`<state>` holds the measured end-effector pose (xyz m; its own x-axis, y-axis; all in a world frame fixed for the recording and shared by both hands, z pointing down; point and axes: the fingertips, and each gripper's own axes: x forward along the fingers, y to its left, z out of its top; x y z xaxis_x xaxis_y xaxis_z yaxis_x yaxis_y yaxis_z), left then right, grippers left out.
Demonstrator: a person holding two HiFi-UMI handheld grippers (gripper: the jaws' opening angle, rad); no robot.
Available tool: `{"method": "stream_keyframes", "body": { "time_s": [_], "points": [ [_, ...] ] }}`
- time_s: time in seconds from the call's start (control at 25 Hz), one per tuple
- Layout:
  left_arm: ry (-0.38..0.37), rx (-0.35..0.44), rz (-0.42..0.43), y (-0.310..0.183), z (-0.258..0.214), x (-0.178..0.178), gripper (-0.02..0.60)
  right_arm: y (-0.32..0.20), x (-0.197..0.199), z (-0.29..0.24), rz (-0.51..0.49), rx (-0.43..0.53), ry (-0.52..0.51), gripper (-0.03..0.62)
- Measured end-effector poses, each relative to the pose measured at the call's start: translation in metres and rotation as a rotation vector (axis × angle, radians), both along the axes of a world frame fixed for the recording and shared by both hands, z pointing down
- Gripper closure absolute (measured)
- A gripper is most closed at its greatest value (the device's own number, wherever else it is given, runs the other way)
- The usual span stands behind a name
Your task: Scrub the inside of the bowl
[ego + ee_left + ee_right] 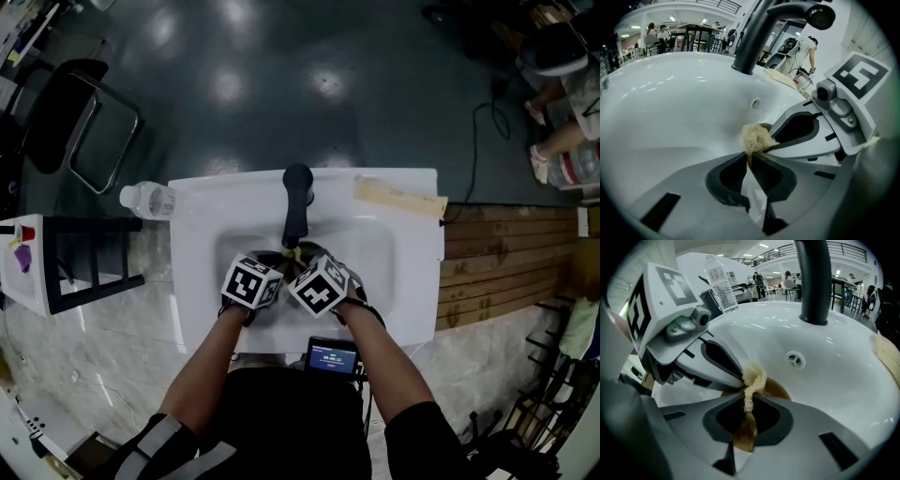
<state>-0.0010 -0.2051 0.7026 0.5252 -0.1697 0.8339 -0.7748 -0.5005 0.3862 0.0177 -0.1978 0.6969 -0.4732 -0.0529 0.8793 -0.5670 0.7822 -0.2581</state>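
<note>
- Here, a white sink [403, 234] with a black faucet [297, 202] sits on a floor [281, 84] that is part dark and glossy, part marbled. A clear bottle [721, 282] stands at its far left corner.
- The brown bowl [780, 389] is down in the basin, in front of the faucet. Its wall runs edge-on into the right gripper [746, 404], whose jaws clamp it. I cannot tell which way its mouth faces.
- The left gripper [749, 157] has its jaws nearly together, pinching the beige scrubber [757, 138] against the bowl.
</note>
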Motion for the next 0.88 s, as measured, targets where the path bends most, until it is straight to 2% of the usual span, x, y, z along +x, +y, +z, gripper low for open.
{"method": "stream_keyframes", "body": {
  "time_s": [0.28, 0.48, 0.88],
  "points": [
    [0.002, 0.000, -0.006, -0.002, 0.001, -0.002, 0.549, 0.013, -0.012, -0.003, -0.070, -0.013, -0.052, 0.553],
    [-0.003, 0.016, 0.001, -0.005, 0.002, -0.003, 0.554, 0.031, -0.014, -0.004, -0.175, -0.038, -0.075, 0.553],
    [-0.031, 0.043, 0.027, -0.009, 0.002, -0.005, 0.561, 0.050, 0.007, -0.012, -0.321, -0.051, -0.041, 0.553]
  ]
}}
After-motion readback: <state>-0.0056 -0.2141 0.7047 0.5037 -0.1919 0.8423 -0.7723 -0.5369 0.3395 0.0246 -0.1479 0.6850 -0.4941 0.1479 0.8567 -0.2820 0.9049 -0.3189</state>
